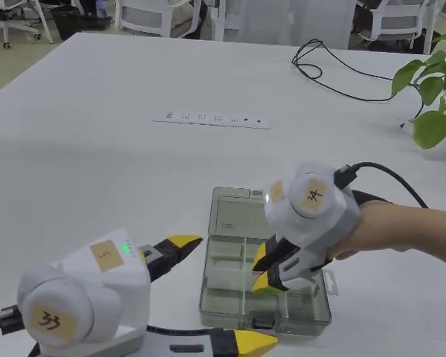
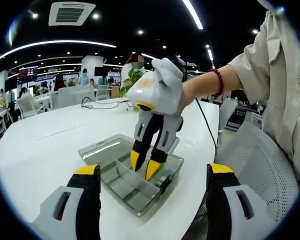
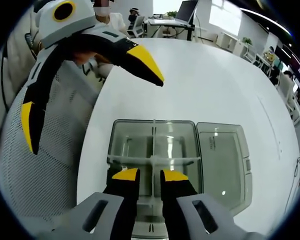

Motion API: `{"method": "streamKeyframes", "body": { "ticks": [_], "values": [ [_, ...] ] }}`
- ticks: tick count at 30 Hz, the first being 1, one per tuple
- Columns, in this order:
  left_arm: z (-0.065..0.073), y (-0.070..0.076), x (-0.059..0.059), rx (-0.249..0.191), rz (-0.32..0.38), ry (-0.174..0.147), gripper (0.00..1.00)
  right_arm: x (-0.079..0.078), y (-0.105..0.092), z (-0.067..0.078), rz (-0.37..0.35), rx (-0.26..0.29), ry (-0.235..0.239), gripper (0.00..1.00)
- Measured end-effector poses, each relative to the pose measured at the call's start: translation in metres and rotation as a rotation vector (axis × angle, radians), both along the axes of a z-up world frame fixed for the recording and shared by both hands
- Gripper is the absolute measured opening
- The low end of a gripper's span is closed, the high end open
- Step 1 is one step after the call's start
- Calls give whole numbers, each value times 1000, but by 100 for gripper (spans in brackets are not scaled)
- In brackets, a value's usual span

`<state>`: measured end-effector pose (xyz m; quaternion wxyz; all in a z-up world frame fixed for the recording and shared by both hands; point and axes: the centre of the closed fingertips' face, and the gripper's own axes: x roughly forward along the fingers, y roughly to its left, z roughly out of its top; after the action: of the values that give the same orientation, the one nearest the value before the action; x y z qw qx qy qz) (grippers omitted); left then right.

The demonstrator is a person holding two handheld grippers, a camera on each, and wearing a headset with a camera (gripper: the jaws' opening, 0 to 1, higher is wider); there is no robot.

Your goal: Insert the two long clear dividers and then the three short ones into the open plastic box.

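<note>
Seat clear plastic divider (image 3: 182, 160) squarely in open clear box (image 3: 140, 121); right gripper (image 3: 150, 174) jaws near-closed, hold unclear; left gripper (image 2: 153, 170) jaws wide, empty

White table (image 1: 97, 97) bears box (image 1: 227, 277), power strip (image 1: 212, 119), cable (image 1: 334, 71).
</note>
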<state>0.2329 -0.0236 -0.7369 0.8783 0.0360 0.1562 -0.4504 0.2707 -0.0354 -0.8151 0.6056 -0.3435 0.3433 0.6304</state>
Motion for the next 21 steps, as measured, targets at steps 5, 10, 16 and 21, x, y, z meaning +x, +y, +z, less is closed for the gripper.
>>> {"method": "streamKeyframes", "body": {
  "ticks": [5,10,16,21],
  "values": [
    [1,0,0,1,0,-2,90,-1,-1,6,-7,9,1,24],
    [0,1,1,-1,4,0,91,-4,-6,14,-8,20,1,29],
    [1,2,2,-11,14,3,95,-7,-15,23,-28,37,12,34],
    [1,3,3,-17,25,3,96,-8,-26,26,-38,33,8,37]
  ]
}}
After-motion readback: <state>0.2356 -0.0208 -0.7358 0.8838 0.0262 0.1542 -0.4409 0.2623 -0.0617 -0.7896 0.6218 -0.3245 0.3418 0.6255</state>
